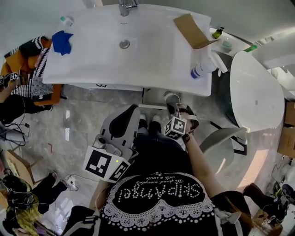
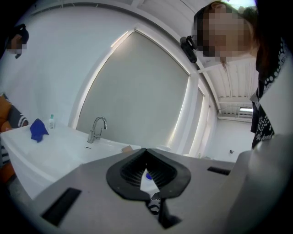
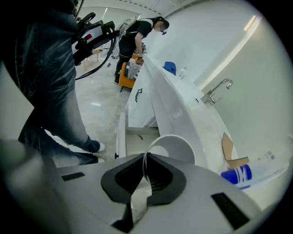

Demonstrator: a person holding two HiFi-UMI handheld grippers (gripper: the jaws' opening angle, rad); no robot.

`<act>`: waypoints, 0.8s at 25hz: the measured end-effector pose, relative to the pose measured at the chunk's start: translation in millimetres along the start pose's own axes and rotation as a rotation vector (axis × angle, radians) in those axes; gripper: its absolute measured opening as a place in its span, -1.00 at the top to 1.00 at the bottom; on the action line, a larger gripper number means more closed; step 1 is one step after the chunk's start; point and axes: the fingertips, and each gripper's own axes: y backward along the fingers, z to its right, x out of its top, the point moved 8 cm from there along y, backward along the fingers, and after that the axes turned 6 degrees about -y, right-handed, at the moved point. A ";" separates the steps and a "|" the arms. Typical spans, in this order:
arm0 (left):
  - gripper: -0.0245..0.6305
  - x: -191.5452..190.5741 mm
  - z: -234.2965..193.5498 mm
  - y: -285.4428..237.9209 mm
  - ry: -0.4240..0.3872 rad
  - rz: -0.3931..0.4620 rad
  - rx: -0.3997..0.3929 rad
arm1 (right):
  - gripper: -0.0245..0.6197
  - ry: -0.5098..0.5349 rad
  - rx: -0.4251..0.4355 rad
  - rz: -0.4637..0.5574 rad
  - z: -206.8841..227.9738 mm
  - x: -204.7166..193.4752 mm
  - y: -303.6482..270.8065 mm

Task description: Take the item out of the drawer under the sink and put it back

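A white cup (image 1: 171,97) hangs by its rim in my right gripper (image 1: 179,109), just above the open drawer (image 1: 154,99) under the sink. In the right gripper view the jaws are shut on the thin rim of the cup (image 3: 171,148), the right gripper (image 3: 145,170) tilted down over the drawer front (image 3: 121,137). My left gripper (image 1: 131,113) is held lower left of the drawer, near my knees, shut with nothing in it. In the left gripper view the left gripper (image 2: 146,151) points roughly level across the sink top.
The white sink counter (image 1: 92,64) carries a faucet (image 1: 125,6), a blue cloth (image 1: 61,41), a piece of cardboard (image 1: 192,30) and a lying bottle with a blue label (image 1: 203,69). A toilet (image 1: 256,97) stands to the right. Another person (image 1: 25,73) crouches at the left.
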 end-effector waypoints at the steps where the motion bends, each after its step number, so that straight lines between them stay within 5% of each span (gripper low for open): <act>1: 0.92 0.8 -1.4 -0.1 -0.002 -0.002 -0.005 | 0.85 -0.016 -0.006 0.004 0.2 0.6 2.3; 20: 0.92 4.8 -25.7 19.0 -0.001 0.005 -0.046 | 0.85 -0.145 -0.142 0.069 -1.5 20.6 45.3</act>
